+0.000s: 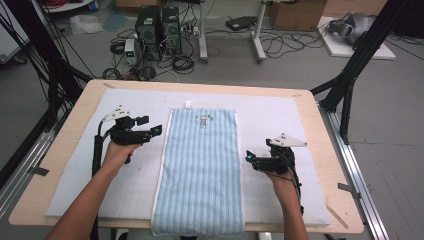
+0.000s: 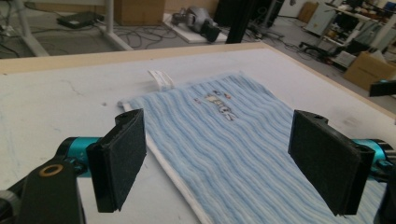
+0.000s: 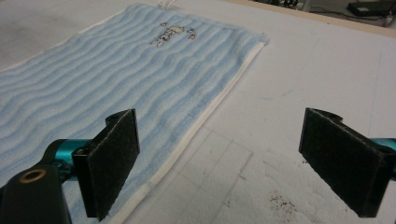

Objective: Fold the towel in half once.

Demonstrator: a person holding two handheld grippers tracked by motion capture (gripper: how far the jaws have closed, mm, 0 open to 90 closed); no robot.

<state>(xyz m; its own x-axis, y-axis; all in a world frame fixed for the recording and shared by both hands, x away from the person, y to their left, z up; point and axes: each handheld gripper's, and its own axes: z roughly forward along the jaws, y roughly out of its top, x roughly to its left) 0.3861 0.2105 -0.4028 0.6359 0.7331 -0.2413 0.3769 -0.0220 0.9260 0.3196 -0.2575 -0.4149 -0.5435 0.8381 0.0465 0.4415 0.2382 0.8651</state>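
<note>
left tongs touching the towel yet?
Apart. The high view shows the left tongs just short of the blue towel's left edge, and the left gripper view shows them open, nothing between the jaws.

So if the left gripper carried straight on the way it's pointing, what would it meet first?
Probably the light blue striped towel: the left gripper, jaws open, points across the towel's white-edged long side, above it. How high it rides over the cloth is unclear.
</note>
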